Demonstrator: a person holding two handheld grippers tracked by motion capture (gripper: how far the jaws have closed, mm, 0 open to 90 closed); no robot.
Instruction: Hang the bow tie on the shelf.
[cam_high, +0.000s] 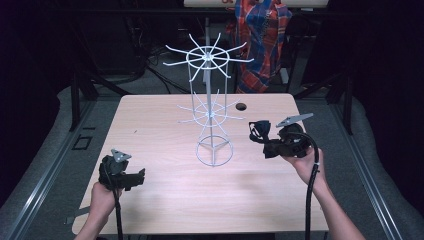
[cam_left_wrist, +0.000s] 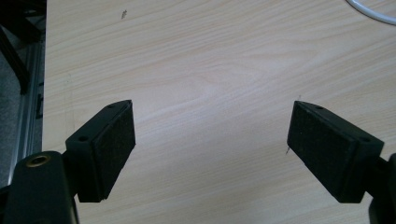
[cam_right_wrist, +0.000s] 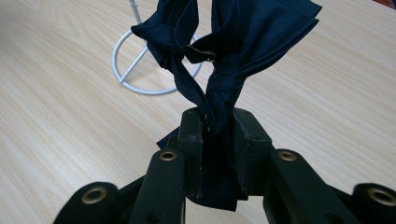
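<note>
A white wire display rack (cam_high: 210, 107) with two tiers of radiating hooks stands upright in the middle of the wooden table (cam_high: 150, 135). My right gripper (cam_high: 267, 145) is to the right of the rack, held above the table, shut on a dark navy bow tie (cam_high: 260, 131). In the right gripper view the bow tie (cam_right_wrist: 224, 51) rises from between the jaws, with the rack's round base (cam_right_wrist: 140, 70) behind it. My left gripper (cam_high: 135, 176) hovers near the front left of the table, open, with bare wood between its pads (cam_left_wrist: 114, 140).
A round cable hole (cam_high: 241, 106) is in the table's back edge, right of the rack. A plaid red and blue cloth (cam_high: 262, 35) hangs behind the table. Metal rails (cam_high: 45, 170) run along the floor on both sides.
</note>
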